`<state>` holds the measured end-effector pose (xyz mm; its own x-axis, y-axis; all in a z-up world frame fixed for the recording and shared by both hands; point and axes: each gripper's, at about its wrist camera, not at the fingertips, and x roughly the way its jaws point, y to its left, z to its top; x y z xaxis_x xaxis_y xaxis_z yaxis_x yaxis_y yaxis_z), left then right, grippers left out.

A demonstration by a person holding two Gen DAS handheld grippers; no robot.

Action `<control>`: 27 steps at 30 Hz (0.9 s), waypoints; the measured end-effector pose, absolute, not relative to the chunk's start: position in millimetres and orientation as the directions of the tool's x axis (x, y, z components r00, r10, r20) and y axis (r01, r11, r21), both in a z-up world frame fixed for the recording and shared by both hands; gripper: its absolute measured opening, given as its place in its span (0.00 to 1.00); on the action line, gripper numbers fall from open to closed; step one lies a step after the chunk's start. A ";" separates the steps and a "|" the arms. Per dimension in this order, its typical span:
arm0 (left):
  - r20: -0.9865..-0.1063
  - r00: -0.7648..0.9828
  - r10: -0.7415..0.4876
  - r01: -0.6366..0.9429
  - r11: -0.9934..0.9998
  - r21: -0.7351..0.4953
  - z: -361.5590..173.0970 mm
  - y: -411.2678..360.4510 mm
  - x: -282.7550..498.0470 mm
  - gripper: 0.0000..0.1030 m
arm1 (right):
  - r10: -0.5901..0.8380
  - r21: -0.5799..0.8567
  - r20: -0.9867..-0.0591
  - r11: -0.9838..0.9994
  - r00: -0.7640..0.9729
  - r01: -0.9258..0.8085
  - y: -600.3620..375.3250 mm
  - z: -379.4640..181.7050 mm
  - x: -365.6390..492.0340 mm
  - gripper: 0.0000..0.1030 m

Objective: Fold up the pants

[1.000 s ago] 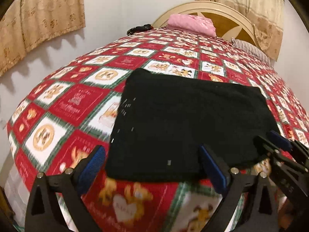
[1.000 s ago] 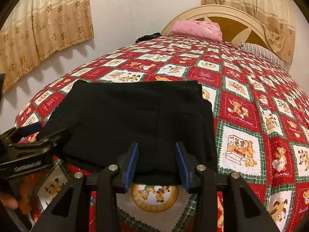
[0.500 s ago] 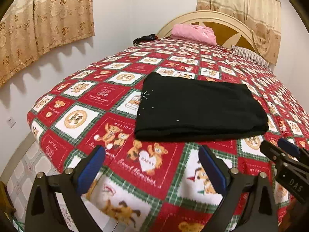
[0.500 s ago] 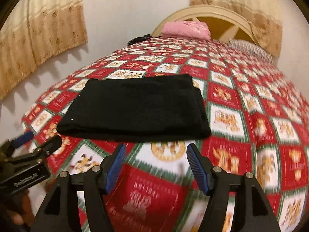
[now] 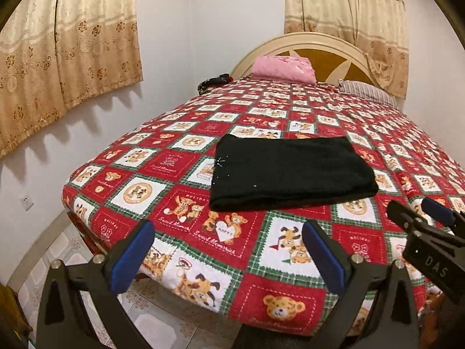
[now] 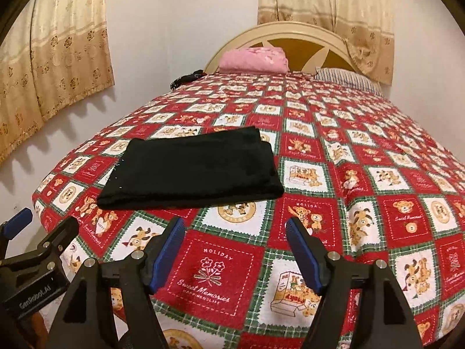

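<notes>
The black pants lie folded into a flat rectangle on the red teddy-bear bedspread, near the bed's foot. My left gripper hovers open over the bedspread, short of the pants, with nothing between its blue pads. In the right wrist view the pants sit ahead and left. My right gripper is above the bedspread, its jaws opening and empty. Each gripper shows in the other's view: the right one at the right edge, the left one at the lower left.
A pink folded blanket and a striped pillow rest by the curved headboard. A dark item lies at the bed's far left corner. Tiled floor shows past the bed's left edge, under the curtained wall.
Both grippers have drawn back and upward from the pants' near edge, so the pants now lie well ahead of the fingertips. The right gripper's jaws have spread wider.
</notes>
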<state>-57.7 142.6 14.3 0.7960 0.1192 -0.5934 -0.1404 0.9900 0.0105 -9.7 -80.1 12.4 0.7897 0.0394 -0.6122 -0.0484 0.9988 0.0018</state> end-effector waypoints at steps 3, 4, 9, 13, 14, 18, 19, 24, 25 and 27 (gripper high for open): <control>-0.583 0.802 0.127 -0.146 0.989 0.015 17.8 143.1 -62.4 1.00 | 0.039 -0.008 -0.593 0.998 0.804 -0.055 -76.1 19.0 -17.0 0.71; -0.580 0.804 0.130 -0.147 0.989 0.018 18.8 143.3 -63.8 1.00 | 0.037 -0.015 -0.588 0.998 0.808 -0.056 -74.3 21.0 -19.1 0.71; -0.569 0.809 0.148 -0.161 0.987 0.028 22.9 144.6 -71.4 1.00 | 0.045 -0.002 -0.560 0.998 0.827 -0.055 -72.5 28.2 -29.3 0.71; -0.569 0.807 0.161 -0.176 0.984 0.030 25.5 145.1 -72.6 1.00 | 0.060 0.016 -0.535 0.998 0.843 -0.061 -72.3 32.9 -36.2 0.72; -0.570 0.805 0.166 -0.180 0.983 0.032 25.9 144.7 -72.3 1.00 | 0.062 0.016 -0.531 0.998 0.845 -0.063 -72.4 33.8 -37.1 0.72; -0.568 0.804 0.175 -0.182 0.982 0.045 26.0 141.0 -73.8 1.00 | 0.063 0.023 -0.527 0.998 0.847 -0.059 -74.5 33.6 -38.5 0.72; -0.568 0.804 0.177 -0.180 0.982 0.051 26.0 139.6 -74.3 1.00 | 0.063 0.028 -0.530 0.998 0.846 -0.057 -75.5 33.0 -38.1 0.72; -0.566 0.804 0.183 -0.175 0.982 0.070 25.7 134.5 -75.6 1.00 | 0.067 0.056 -0.537 0.997 0.841 -0.044 -82.3 29.6 -37.5 0.72; -0.567 0.803 0.185 -0.174 0.982 0.073 25.7 134.3 -75.1 1.00 | 0.070 0.065 -0.535 0.997 0.842 -0.041 -83.9 29.7 -37.9 0.72; -0.568 0.802 0.185 -0.174 0.982 0.074 25.6 133.7 -75.1 1.00 | 0.072 0.073 -0.531 0.997 0.844 -0.039 -85.8 30.0 -38.0 0.72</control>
<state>-75.1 133.7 25.6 0.8018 0.1848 -0.5684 -0.1737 0.9820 0.0741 -38.0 -85.8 30.0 0.8444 0.0721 -0.5308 -0.0391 0.9965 0.0732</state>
